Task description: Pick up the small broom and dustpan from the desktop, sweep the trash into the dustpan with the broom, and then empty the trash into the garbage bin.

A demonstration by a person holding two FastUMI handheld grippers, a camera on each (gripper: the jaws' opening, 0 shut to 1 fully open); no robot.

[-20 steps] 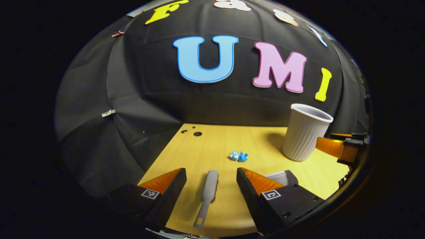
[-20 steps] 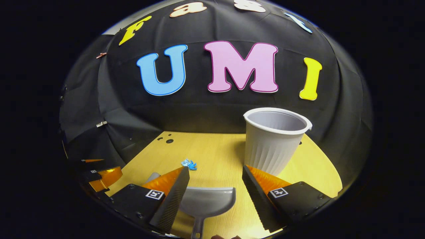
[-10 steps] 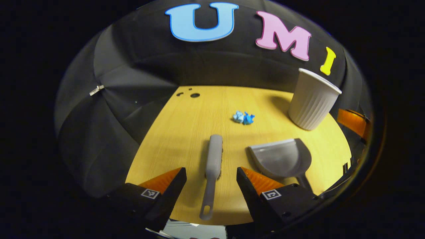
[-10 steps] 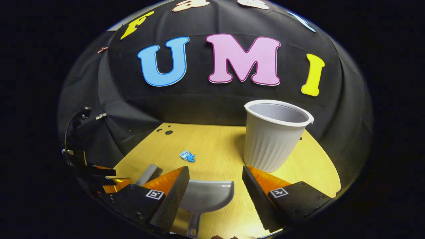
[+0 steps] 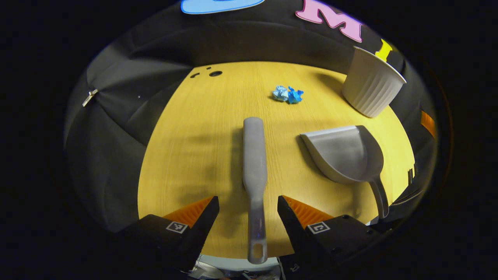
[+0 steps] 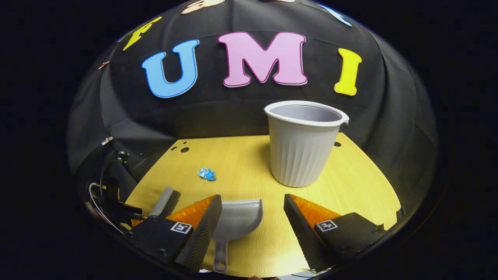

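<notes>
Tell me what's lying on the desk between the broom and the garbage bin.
In the left gripper view, the dustpan lies between the broom and the garbage bin, its handle toward the near edge of the desk. The blue trash sits farther back.

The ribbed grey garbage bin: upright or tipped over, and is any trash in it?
Upright. The ribbed grey garbage bin stands on the wooden desktop, rim upward. The visible inner wall looks bare; its bottom is hidden. Crumpled blue trash lies on the desktop.

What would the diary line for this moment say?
stage: reaching | left tool: open, astride broom handle | right tool: open above dustpan | trash: on desk | bin: upright
</notes>
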